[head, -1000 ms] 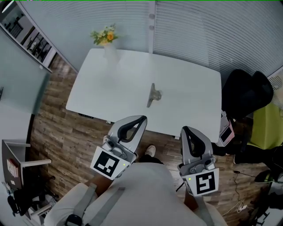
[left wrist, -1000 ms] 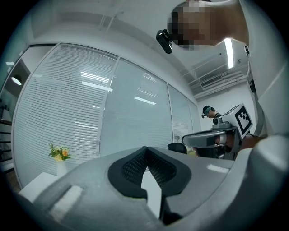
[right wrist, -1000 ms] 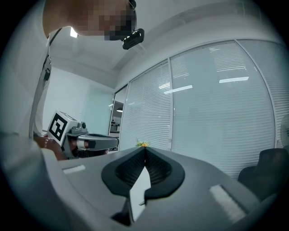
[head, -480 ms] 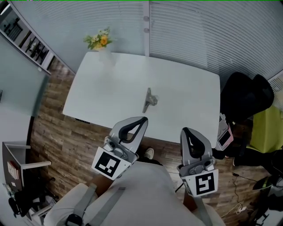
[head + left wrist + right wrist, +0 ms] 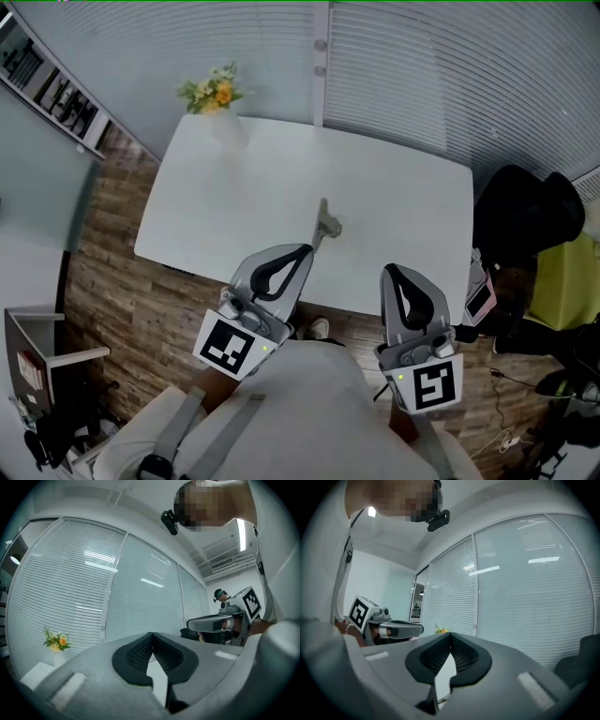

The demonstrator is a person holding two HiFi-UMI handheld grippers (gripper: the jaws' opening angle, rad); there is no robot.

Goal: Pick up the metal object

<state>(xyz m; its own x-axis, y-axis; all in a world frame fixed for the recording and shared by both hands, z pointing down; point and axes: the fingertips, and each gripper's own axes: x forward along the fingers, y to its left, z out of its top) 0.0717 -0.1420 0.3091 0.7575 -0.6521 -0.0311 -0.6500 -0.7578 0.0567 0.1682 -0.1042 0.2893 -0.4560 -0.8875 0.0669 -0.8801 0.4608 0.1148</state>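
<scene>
Metal on white: the metal object (image 5: 324, 225) is lying untouched near the front edge of the worktop (image 5: 412, 187).
You are holding both tongs level, pinched together on nothing. The left tongs (image 5: 302, 253) are pointing at the object from close by, and the right tongs (image 5: 388, 274) are waiting off to its side, which I judge a ready stance before opening. Only the head view is showing the object. Each gripper view is showing instead the other tongs, the flowers (image 5: 211, 91) and the blinds (image 5: 450, 66).

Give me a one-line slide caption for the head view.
Shut, empty left tongs and right tongs held before a white table carrying a metal object and flowers.
</scene>
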